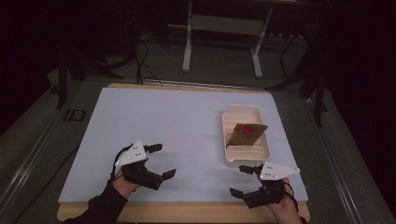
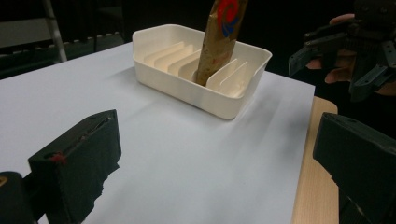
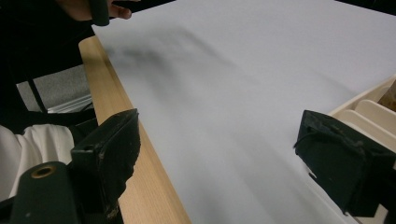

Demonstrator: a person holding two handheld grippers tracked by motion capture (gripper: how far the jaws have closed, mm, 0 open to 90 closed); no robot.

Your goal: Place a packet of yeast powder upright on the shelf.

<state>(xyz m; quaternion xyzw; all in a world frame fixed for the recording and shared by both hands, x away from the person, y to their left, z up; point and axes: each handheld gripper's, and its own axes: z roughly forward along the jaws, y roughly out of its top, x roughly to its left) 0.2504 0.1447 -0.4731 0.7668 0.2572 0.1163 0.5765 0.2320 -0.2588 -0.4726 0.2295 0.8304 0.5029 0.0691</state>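
Nearest the person, both grippers hover low over the pale sheet that covers the table (image 1: 177,121), and neither carries anything. The left gripper (image 1: 161,161) sits at the near left with its jaws spread wide; in the left gripper view its two black jaws stand well apart with bare sheet between them. The right gripper (image 1: 242,180) sits at the near right corner, just short of the tray, its jaws likewise released and empty; the right gripper view looks across the wooden table edge (image 3: 126,154) and the sheet, with a corner of the tray beside one jaw.

Farther out, on the right half of the sheet, stands the white slotted tray (image 1: 231,114). A brown card with a red and blue mark (image 1: 246,133) stands in it, seated between two of the dividers toward the near end and leaning rather than fully upright, as the left gripper view (image 2: 219,42) shows clearly. The remaining slots look empty.

Judged from how things lie, the placing of the card seems done: it rests in a slot, free of both grippers. No other loose card lies on the sheet, so little appears left, perhaps only drawing the hands clear, or straightening the lean if a truer stand is wanted. Beyond the table, dim frame legs (image 1: 189,42) stand on the floor.
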